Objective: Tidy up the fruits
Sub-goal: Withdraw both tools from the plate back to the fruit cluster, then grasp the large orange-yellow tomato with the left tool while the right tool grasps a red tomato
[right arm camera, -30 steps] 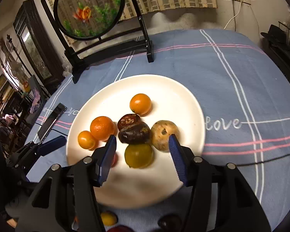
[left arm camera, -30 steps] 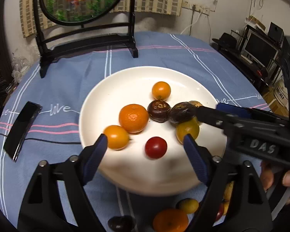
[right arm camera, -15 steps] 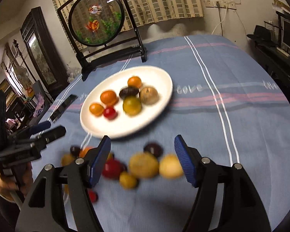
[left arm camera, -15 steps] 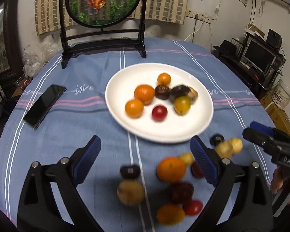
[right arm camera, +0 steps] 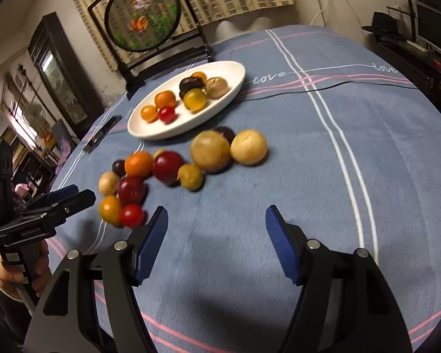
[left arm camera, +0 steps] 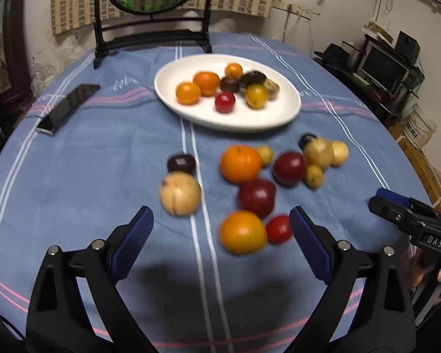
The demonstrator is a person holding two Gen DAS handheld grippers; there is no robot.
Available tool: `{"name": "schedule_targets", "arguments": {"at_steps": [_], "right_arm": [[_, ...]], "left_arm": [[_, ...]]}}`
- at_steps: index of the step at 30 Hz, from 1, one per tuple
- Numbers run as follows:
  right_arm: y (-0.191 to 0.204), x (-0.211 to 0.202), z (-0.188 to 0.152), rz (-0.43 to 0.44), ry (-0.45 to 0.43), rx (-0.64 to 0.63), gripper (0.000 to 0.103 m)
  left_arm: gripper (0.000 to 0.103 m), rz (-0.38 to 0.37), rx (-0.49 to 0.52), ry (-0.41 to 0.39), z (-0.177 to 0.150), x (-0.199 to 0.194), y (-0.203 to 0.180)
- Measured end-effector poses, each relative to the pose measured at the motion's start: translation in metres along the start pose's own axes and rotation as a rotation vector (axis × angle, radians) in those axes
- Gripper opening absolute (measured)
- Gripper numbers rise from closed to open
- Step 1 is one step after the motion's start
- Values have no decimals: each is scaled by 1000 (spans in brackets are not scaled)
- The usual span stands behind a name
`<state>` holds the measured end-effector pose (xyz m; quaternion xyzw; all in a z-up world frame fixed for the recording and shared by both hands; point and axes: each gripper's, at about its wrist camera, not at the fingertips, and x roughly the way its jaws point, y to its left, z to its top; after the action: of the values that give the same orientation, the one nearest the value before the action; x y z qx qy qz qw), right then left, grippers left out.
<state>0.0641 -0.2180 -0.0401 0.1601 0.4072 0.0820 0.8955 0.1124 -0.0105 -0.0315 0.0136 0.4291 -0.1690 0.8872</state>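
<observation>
A blue-clothed table [left arm camera: 73, 176] carries a white plate [left arm camera: 250, 117], loose fruits [left arm camera: 241, 163], a phone [left arm camera: 67, 107].

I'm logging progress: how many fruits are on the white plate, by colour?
Orange fruit: 3
Dark brown fruit: 2
Red fruit: 1
Yellow-green fruit: 1
Tan fruit: 1
Total on the plate: 8

One white plate [left arm camera: 291, 108] holding eight fruits [left arm camera: 225, 102]. Twelve loose fruits [left arm camera: 240, 163] on the blue tablecloth [left arm camera: 73, 176]. One black phone [left arm camera: 67, 107]. One round fish screen [right arm camera: 144, 14]. Two grippers, left [left arm camera: 221, 229] and right [right arm camera: 216, 220].
</observation>
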Motion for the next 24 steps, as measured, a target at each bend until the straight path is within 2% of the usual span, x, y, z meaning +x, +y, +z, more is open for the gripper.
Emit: {"name": "schedule_targets", "arguments": {"at_steps": [6, 13, 14, 19, 21, 24], "right_arm": [[11, 1, -9, 15, 17, -61, 69], [14, 3, -11, 38, 28, -65, 69], [14, 4, -11, 42, 29, -63, 69], [12, 5, -12, 50, 31, -57, 69], [10, 5, -12, 54, 32, -55, 69], [8, 5, -12, 55, 33, -54, 69]], "left_arm": [[95, 7, 44, 33, -18, 3, -5], [93, 8, 104, 68, -30, 13, -6], [91, 7, 103, 77, -30, 16, -6], [71, -22, 127, 103, -27, 28, -16], [66, -20, 137, 110, -26, 34, -19], [66, -19, 150, 103, -23, 39, -24]]}}
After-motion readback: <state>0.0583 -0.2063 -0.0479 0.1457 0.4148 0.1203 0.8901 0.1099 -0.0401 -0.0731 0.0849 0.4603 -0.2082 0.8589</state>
